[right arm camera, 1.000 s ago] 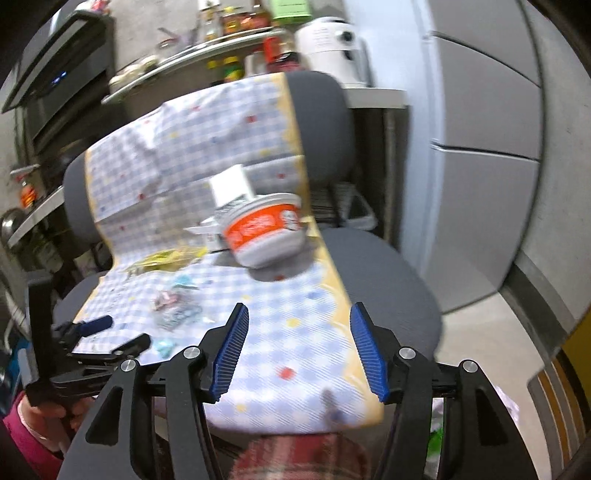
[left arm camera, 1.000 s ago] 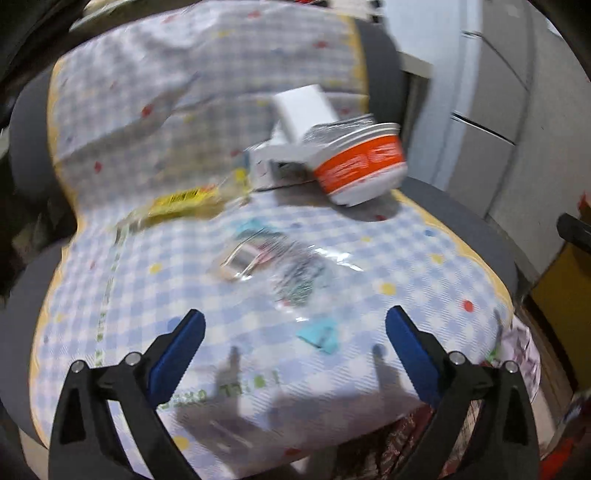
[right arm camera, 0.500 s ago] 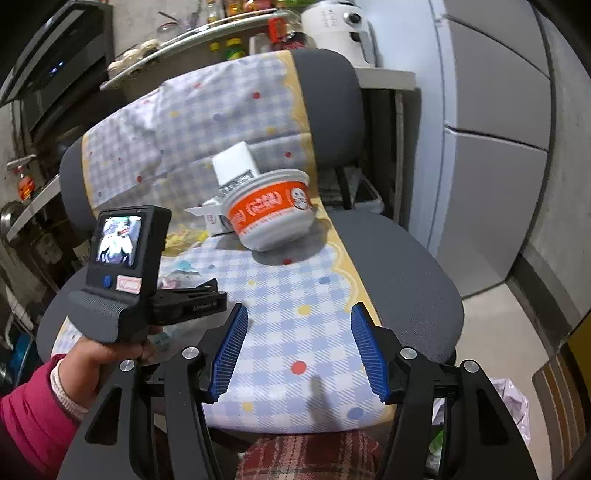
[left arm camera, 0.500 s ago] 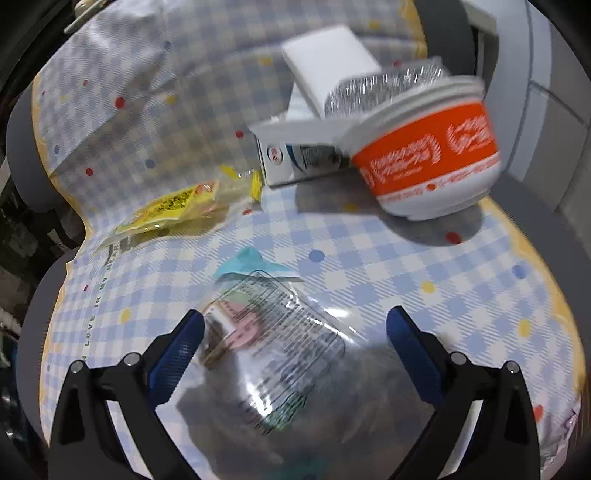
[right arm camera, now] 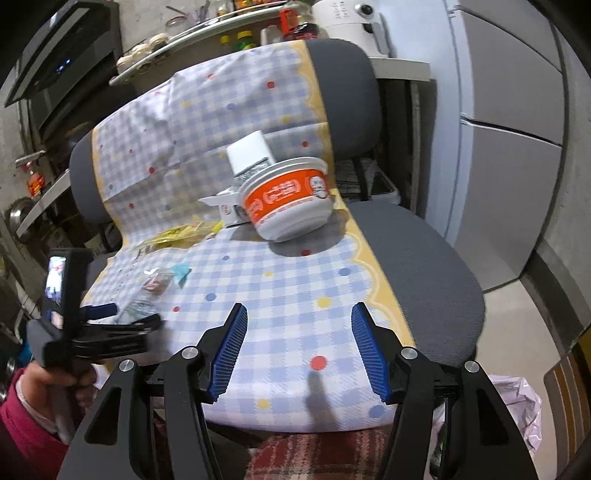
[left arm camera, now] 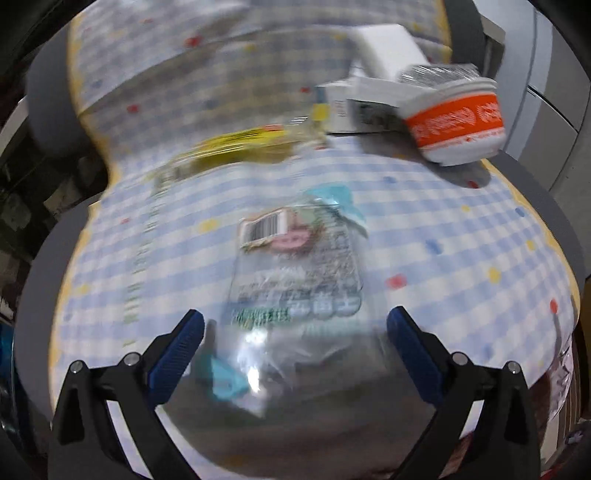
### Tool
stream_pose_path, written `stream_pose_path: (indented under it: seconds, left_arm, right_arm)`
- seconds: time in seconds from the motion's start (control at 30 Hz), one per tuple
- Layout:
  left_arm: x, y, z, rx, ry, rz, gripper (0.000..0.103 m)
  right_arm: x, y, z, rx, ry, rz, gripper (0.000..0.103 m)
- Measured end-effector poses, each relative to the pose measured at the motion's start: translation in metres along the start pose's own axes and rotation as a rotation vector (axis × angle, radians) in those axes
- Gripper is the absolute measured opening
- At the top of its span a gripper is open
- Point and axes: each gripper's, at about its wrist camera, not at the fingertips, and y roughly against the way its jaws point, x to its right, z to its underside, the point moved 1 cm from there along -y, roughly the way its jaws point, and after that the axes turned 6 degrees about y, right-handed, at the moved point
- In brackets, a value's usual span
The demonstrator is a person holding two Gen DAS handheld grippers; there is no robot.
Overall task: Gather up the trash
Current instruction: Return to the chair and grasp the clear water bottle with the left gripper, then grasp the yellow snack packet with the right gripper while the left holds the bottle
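Observation:
A clear printed plastic wrapper (left arm camera: pixel 295 273) lies on the checked cloth (left arm camera: pixel 443 236) covering a grey chair seat. My left gripper (left arm camera: pixel 295 343) is open, its jaws on either side of the wrapper's near end, low over the seat. It also shows in the right wrist view (right arm camera: pixel 122 317) beside the wrapper (right arm camera: pixel 147 291). An orange and white noodle bowl (right arm camera: pixel 288 203) leans on a white carton (right arm camera: pixel 251 155) at the back. A yellow wrapper (left arm camera: pixel 243 142) lies at the left back. My right gripper (right arm camera: pixel 299 350) is open and empty over the seat's front.
A small teal scrap (right arm camera: pixel 181 272) lies beside the clear wrapper. A white plastic bag (right arm camera: pixel 517 406) hangs low at the right of the chair. Grey cabinets (right arm camera: pixel 509 110) stand to the right, shelves with jars (right arm camera: pixel 207 26) behind the chair.
My left gripper has moved forward and down over the clear wrapper, which now sits between its open jaws. The right gripper has held about still and open.

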Motion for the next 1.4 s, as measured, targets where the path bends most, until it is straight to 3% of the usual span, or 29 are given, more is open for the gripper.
stream_pose_path:
  seconds: [0.13, 0.27, 0.4, 0.57, 0.67, 0.7, 0.73, 0.77, 0.83, 0.9, 1.03, 1.17, 1.27, 1.4]
  left_arm:
    - [-0.032, 0.018, 0.006, 0.044, 0.043, 0.066, 0.096]
    - [-0.038, 0.026, 0.003, 0.064, 0.039, 0.150, 0.096]
    - [-0.025, -0.006, -0.006, -0.015, -0.028, 0.068, 0.096]
    - [-0.027, -0.018, -0.008, -0.049, -0.013, 0.070, 0.094]
    - [-0.037, -0.013, -0.012, -0.030, 0.022, 0.091, 0.074]
    - [-0.042, -0.008, -0.012, -0.014, 0.042, 0.101, 0.052]
    - [-0.045, -0.004, -0.012, -0.003, 0.060, 0.101, 0.037]
    - [-0.050, 0.000, -0.010, 0.012, 0.078, 0.094, 0.033]
    - [-0.055, 0.009, -0.008, 0.053, 0.093, 0.086, 0.015]
    - [-0.060, 0.025, -0.006, 0.113, 0.109, 0.108, 0.007]
    - [-0.072, 0.059, -0.015, 0.232, 0.163, 0.171, 0.004]
    - [-0.083, 0.076, -0.027, 0.300, 0.202, 0.171, 0.004]
    - [-0.088, 0.074, -0.034, 0.304, 0.218, 0.159, 0.004]
    - [-0.098, 0.063, -0.040, 0.304, 0.250, 0.132, 0.004]
  right_arm:
    - [-0.012, -0.005, -0.004, 0.004, 0.017, -0.024, 0.060]
    - [-0.024, -0.007, -0.009, 0.005, 0.042, -0.037, 0.060]
    - [-0.029, -0.006, -0.011, 0.005, 0.060, -0.037, 0.060]
    - [-0.028, -0.003, -0.010, 0.007, 0.067, -0.019, 0.060]
    - [-0.030, -0.004, -0.011, 0.001, 0.071, -0.020, 0.060]
    - [-0.031, -0.003, -0.011, 0.002, 0.076, -0.022, 0.060]
    - [-0.033, -0.003, -0.011, 0.005, 0.083, -0.025, 0.060]
    - [-0.034, -0.003, -0.011, 0.006, 0.088, -0.025, 0.060]
    - [-0.039, -0.003, -0.013, 0.008, 0.102, -0.030, 0.060]
    - [-0.045, -0.004, -0.015, 0.011, 0.116, -0.033, 0.060]
    - [-0.060, -0.012, -0.025, 0.023, 0.153, -0.057, 0.060]
    - [-0.083, -0.026, -0.043, 0.042, 0.176, -0.120, 0.060]
    - [-0.105, -0.046, -0.061, 0.058, 0.180, -0.176, 0.060]
    - [-0.132, -0.079, -0.078, 0.067, 0.165, -0.187, 0.055]
